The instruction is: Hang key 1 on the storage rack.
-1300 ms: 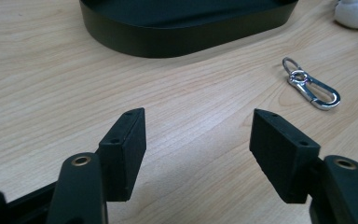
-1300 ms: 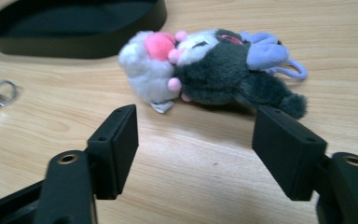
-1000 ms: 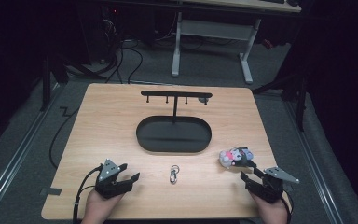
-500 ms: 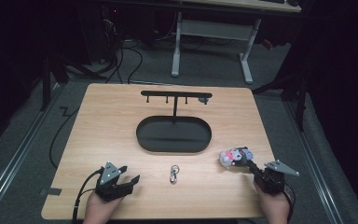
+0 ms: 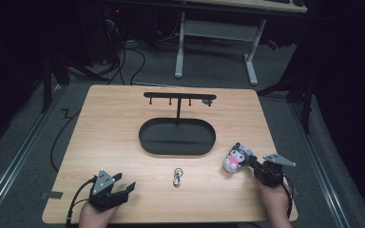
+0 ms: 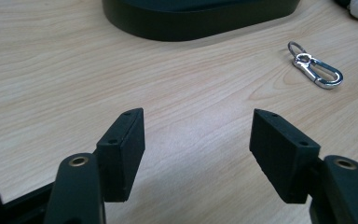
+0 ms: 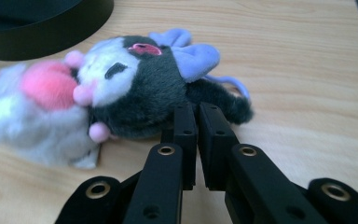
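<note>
A plush toy (image 5: 236, 158) (image 7: 121, 93) with a dark head, white face, pink patches and a lilac bow lies on its side at the right of the wooden table (image 5: 114, 133). My right gripper (image 5: 251, 163) (image 7: 197, 109) has just closed; its jaws stand together with their tips pinching the toy's dark fur. A silver clip with a ring (image 5: 177, 177) (image 6: 317, 70) lies at the table's front middle. My left gripper (image 5: 126, 181) (image 6: 198, 135) rests near the front left, jaws wide apart over bare wood with nothing between them.
A black oval base (image 5: 190, 137) (image 6: 200, 21) (image 7: 42, 32) sits mid-table, and a thin post on it carries a crossbar with small hooks (image 5: 179, 96). The table's right edge runs close by my right hand. Cables and desk legs lie on the floor behind.
My right gripper has moved in toward the plush toy and its jaws have closed at the toy's edge. The left gripper, clip and stand have stayed put.
</note>
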Motion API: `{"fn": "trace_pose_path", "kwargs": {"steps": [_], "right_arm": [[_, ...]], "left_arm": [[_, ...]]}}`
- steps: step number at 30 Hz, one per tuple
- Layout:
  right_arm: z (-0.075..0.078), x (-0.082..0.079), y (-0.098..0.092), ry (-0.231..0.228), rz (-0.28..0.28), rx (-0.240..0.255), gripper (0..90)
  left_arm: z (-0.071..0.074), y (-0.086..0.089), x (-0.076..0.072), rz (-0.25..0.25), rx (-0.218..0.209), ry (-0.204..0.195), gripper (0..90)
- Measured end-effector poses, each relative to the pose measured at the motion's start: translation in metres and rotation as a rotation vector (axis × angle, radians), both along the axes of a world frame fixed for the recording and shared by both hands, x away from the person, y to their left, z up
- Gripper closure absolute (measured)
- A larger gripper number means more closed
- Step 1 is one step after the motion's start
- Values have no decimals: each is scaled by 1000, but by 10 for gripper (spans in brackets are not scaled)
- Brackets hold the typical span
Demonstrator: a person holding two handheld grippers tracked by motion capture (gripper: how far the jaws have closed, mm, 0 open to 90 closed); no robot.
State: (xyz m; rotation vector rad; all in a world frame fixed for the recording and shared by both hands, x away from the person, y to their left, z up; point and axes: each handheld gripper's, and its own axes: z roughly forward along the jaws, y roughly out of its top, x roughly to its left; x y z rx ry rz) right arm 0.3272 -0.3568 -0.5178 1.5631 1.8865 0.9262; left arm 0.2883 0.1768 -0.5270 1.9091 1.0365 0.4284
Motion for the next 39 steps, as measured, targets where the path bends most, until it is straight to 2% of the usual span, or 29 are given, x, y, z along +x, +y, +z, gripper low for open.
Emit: {"fn": "trace_pose_path", "kwargs": {"steps": [2, 6, 7, 9, 12, 15, 16, 17, 20, 23, 25, 26, 27, 29, 31, 32, 34, 37, 39], "right_arm": [[0, 11, 5, -10, 20, -22, 870], [-2, 19, 8, -15, 43, -13, 877], [-6, 23, 10, -3, 58, -3, 881], [-7, 25, 13, 7, 84, 24, 886], [-7, 25, 21, 8, 113, 8, 885], [-1, 22, 25, -15, 114, -17, 884], [5, 16, 24, -39, 99, -16, 884], [5, 16, 24, -39, 99, -16, 884], [15, 6, 24, -81, 89, 1, 880], [25, -5, 33, -124, 113, 15, 878], [32, -12, 48, -152, 159, 12, 873], [32, -12, 48, -152, 159, 12, 873], [33, -13, 64, -151, 208, 14, 869], [32, -12, 70, -139, 224, 11, 867], [26, -9, 85, -112, 271, -7, 867], [21, -6, 94, -82, 302, -15, 868], [19, -6, 96, -72, 310, -17, 868], [12, -7, 100, -33, 323, -26, 868], [11, -6, 99, -29, 328, -32, 868]], "left_arm": [[0, 4, -4, 11, 0, 2, 363], [0, 7, -7, 21, -3, 6, 363], [-1, 7, -9, 22, -3, 9, 363], [-1, 7, -9, 22, -2, 10, 362], [-2, 6, -10, 19, 1, 12, 363], [-1, 3, -9, 9, -3, 9, 362], [0, 1, -7, 3, -4, 6, 362], [0, 1, -7, 3, -4, 6, 362], [0, -3, -4, -12, -1, 4, 362], [-1, -6, -2, -22, 6, 7, 362], [-1, -7, -2, -28, 14, 5, 361], [-1, -7, -2, -28, 14, 5, 361], [-1, -7, -2, -28, 14, 4, 360], [0, -5, -3, -23, 15, -1, 361], [0, -4, -4, -20, 9, 1, 361], [0, -2, -4, -15, 5, 1, 361], [1, 0, -5, -10, 4, 0, 361], [1, 2, -6, -8, 0, -1, 361], [1, 2, -6, -6, -3, -1, 361]]}}
